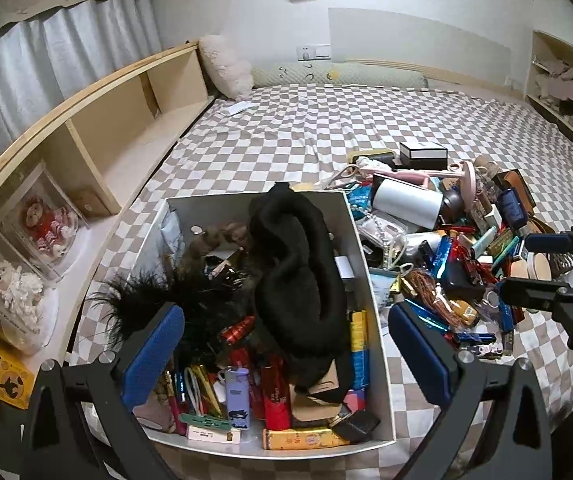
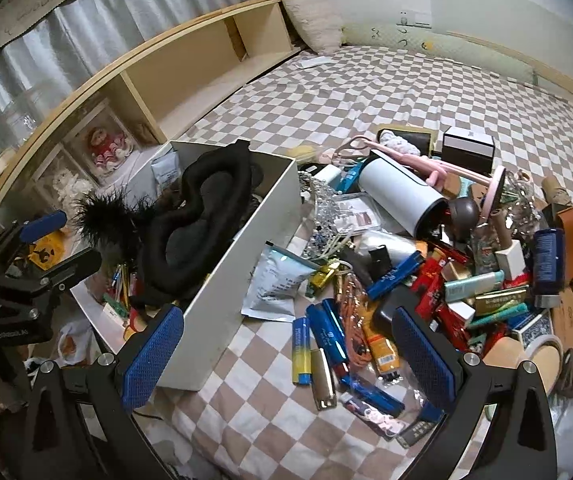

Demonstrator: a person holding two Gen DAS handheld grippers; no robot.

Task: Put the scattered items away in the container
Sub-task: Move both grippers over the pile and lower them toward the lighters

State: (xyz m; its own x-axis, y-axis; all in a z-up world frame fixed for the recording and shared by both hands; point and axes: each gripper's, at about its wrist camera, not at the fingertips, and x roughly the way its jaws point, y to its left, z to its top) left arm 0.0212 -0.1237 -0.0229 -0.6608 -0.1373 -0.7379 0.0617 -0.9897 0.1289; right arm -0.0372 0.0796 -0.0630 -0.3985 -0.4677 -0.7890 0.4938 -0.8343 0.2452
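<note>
A white box (image 1: pixel 370 276) (image 2: pixel 242 264) stands on the checkered bed, filled with a black padded item (image 1: pixel 298 264) (image 2: pixel 198 208), black feathers (image 1: pixel 146 300), lighters and small packs. A pile of scattered items (image 1: pixel 458 252) (image 2: pixel 438 264) lies right of it, with a white cylinder (image 2: pixel 398 196), blue tubes (image 2: pixel 326 332) and a foil pouch (image 2: pixel 278 284). My left gripper (image 1: pixel 286 356) is open and empty above the box. My right gripper (image 2: pixel 286 356) is open and empty above the pile's near edge; it also shows in the left wrist view (image 1: pixel 526 268).
A wooden shelf (image 1: pixel 98 128) with boxed dolls (image 1: pixel 46 224) runs along the bed's left side. Pillows (image 1: pixel 222 64) lie at the headboard. A black and white box (image 1: pixel 422 154) sits behind the pile. The checkered sheet (image 1: pixel 306 128) stretches beyond.
</note>
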